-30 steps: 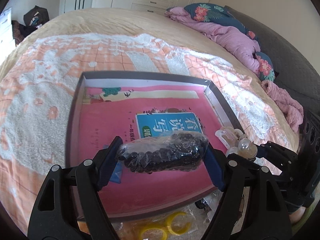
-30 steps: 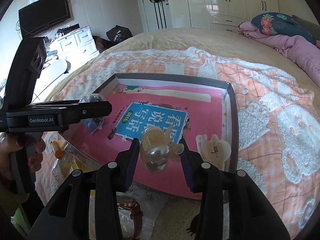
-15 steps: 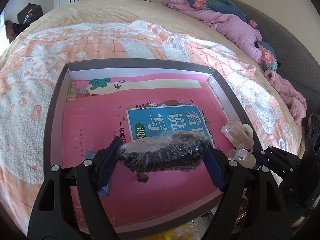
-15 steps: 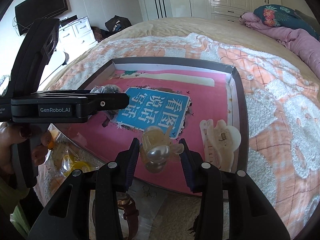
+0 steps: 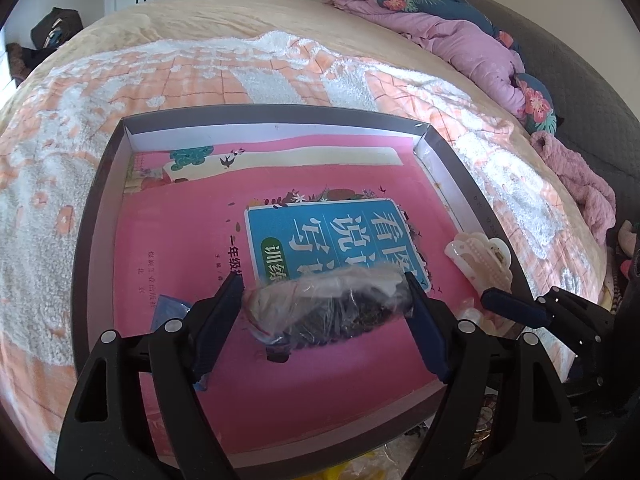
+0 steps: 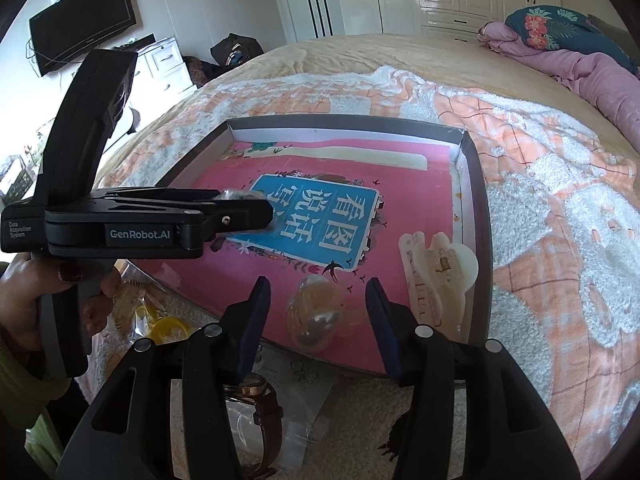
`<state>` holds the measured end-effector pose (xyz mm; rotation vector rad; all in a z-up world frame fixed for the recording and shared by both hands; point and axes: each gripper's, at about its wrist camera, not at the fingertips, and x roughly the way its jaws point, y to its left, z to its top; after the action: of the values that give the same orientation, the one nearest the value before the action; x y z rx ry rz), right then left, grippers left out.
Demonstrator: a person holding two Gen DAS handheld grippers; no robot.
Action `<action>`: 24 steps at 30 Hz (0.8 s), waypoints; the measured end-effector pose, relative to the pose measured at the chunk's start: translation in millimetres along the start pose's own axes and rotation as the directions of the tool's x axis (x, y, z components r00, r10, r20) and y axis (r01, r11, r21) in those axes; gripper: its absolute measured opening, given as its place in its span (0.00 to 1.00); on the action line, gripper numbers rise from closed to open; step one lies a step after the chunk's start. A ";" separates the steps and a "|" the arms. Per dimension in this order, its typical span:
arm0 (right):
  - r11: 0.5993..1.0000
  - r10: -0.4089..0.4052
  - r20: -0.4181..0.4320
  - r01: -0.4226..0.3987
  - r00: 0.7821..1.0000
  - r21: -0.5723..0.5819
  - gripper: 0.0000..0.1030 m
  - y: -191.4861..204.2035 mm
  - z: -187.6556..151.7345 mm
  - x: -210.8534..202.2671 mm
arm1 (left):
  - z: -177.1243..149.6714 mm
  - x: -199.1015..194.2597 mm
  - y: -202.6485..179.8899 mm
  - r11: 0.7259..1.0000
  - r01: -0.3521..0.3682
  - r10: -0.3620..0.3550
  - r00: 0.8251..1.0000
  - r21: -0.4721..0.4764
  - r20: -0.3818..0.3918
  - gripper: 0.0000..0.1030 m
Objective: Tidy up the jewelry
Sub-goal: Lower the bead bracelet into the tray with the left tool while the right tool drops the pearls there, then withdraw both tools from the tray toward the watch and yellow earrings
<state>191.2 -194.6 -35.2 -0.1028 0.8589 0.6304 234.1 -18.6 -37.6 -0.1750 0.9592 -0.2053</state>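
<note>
A shallow grey-rimmed box (image 5: 100,216) lined with a pink book cover lies on the bed. My left gripper (image 5: 322,292) is shut on a clear plastic bag of dark beads (image 5: 328,312), held over the box's near half; the bag looks blurred. My right gripper (image 6: 316,284) stands open over the box's near edge. Between its fingers, touching neither, is an amber hair clip with a pearl (image 6: 314,318), blurred against the pink lining. A cream claw clip (image 6: 436,268) lies in the box by its right wall.
In front of the box lie a brown-strapped watch (image 6: 260,396), small metal rings (image 6: 302,372), yellow rings in plastic (image 6: 168,326) and loose clear bags. A hand (image 6: 24,300) holds the left gripper's handle. A purple duvet (image 5: 460,44) is bunched at the far right.
My right gripper's fingers have spread and let go of the amber pearl clip, which has dropped lower between them. Both grippers moved further over the box; the bead bag has tilted and blurred.
</note>
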 end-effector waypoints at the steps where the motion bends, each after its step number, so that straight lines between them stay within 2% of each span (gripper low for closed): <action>1: 1.000 -0.001 0.001 0.001 1.000 -0.001 0.47 -0.2 -0.1 -1.1 | -0.2 -0.1 -0.2 1.000 -0.001 0.001 1.000 0.000 -0.001 0.69; 7: 1.000 -0.014 0.029 0.015 0.999 -0.004 0.53 0.4 -3.4 -14.6 | -1.1 -5.0 -1.4 1.000 -0.006 0.006 1.000 -0.001 0.004 0.72; 17: 0.999 -0.021 0.087 0.018 0.996 0.027 0.63 0.4 -11.2 -43.4 | 5.4 -37.2 -4.2 1.000 -0.028 0.027 0.997 0.012 0.076 0.78; 20: 0.999 -0.024 0.116 0.020 0.993 0.035 0.69 2.7 -11.3 -54.9 | 4.9 -50.0 -5.2 0.999 -0.035 0.034 0.995 0.012 0.099 0.85; 24: 0.999 -0.029 0.154 0.024 0.988 0.034 0.69 5.7 -10.1 -69.7 | 1.8 -68.3 -6.3 0.999 -0.053 0.051 0.990 0.010 0.130 0.91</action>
<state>147.4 -226.6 10.1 -0.0353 0.7161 0.5914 196.9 -7.6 19.0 -0.1492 0.8318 -0.1503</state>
